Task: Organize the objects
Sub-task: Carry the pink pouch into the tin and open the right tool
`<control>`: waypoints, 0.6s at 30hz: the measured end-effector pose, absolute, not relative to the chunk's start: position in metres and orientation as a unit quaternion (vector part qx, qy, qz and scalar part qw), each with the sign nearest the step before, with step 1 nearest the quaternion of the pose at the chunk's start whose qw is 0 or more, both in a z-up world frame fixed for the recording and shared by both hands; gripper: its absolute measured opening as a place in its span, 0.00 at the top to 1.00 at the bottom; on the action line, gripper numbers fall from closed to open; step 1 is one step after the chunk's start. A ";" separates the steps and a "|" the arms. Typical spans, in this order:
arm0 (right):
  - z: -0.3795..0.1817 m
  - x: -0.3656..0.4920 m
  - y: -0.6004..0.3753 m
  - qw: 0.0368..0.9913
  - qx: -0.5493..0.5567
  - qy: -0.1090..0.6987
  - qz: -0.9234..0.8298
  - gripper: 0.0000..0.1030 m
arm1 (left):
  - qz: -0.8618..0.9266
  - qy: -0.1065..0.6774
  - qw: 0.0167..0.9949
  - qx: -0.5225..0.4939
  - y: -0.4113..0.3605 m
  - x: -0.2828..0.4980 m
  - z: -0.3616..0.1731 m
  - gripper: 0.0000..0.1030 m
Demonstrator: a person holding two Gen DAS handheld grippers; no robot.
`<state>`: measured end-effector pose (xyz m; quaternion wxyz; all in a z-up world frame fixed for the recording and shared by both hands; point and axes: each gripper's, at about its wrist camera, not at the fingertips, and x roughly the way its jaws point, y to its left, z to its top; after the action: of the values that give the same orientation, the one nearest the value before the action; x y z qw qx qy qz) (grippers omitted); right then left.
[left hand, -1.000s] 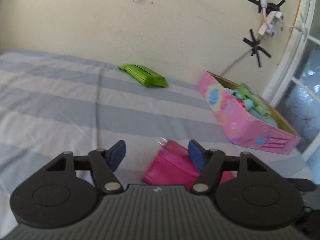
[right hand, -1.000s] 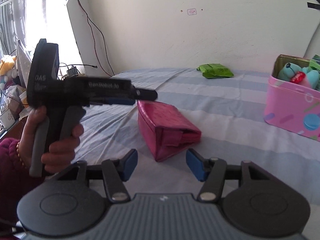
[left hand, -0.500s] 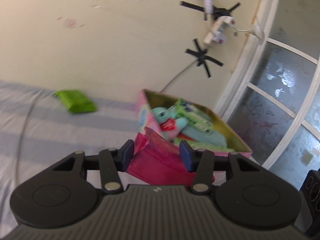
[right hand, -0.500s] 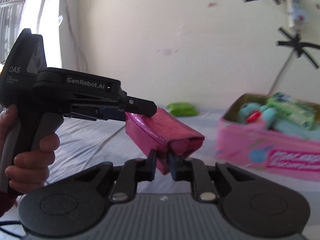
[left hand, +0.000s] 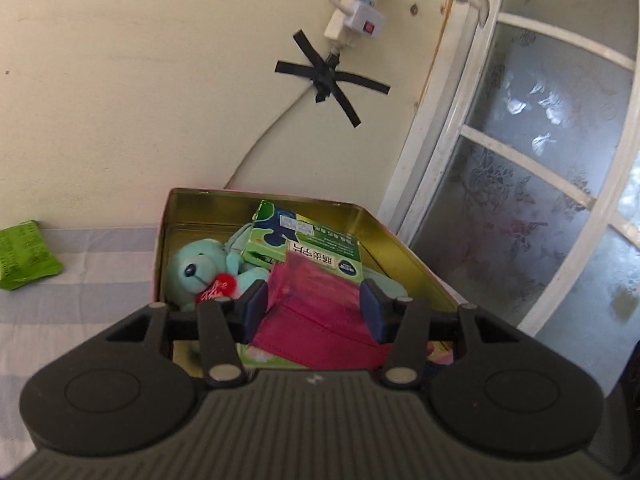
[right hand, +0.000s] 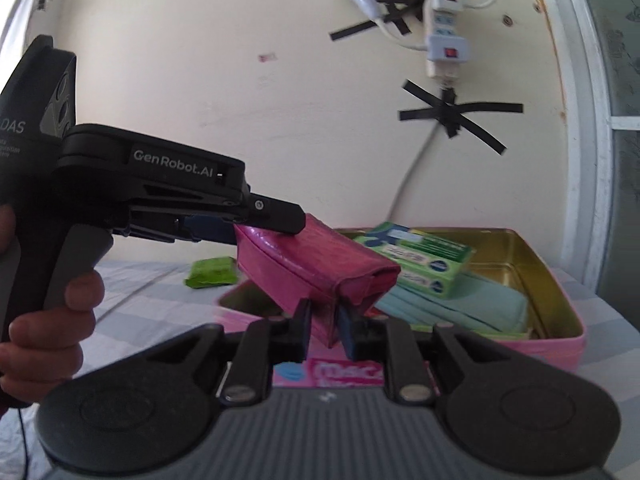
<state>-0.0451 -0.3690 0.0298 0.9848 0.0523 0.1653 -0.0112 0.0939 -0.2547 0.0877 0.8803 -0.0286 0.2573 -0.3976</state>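
Note:
A pink pouch (left hand: 316,320) hangs in the air over an open pink tin box (left hand: 264,196) with a gold inside. My left gripper (left hand: 312,300) is shut on the pouch, its blue pads pressing both sides. In the right wrist view the pouch (right hand: 316,264) slopes down to the right. My right gripper (right hand: 324,320) is shut on its lower folded edge, and the left gripper (right hand: 260,226) grips its upper left end. The tin box (right hand: 560,280) lies just behind and below the pouch. It holds a teal plush toy (left hand: 200,268) and a green carton (left hand: 304,244).
A green packet (left hand: 24,254) lies on the striped bed sheet left of the tin, near the wall. A person's hand (right hand: 48,340) holds the left gripper's handle. A power strip (right hand: 444,40) and taped cable hang on the wall above. A window frame (left hand: 540,160) stands right of the tin.
Both grippers closed on the pink pouch, lifted it off the bed and carried it right, from the sheet to above the open tin box.

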 end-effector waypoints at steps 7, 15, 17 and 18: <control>0.032 0.010 -0.410 0.970 0.016 0.237 -0.059 0.84 | -0.357 0.286 0.889 0.021 -0.303 0.122 0.068 0.39; 0.021 0.070 -0.443 0.946 -0.040 0.287 -0.147 0.89 | -0.342 0.262 0.901 0.044 -0.281 0.107 0.070 0.35; 0.020 0.061 -0.450 0.952 -0.003 0.275 -0.137 0.88 | -0.335 0.256 0.905 0.052 -0.274 0.102 0.072 0.35; 0.019 0.055 -0.451 0.954 0.010 0.268 -0.136 0.88 | -0.335 0.254 0.906 0.053 -0.272 0.101 0.072 0.35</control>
<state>0.0552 -0.4512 0.0195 0.9536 0.0104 0.2683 -0.1359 0.1007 -0.2722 0.0720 0.9059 0.0533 0.2543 -0.3346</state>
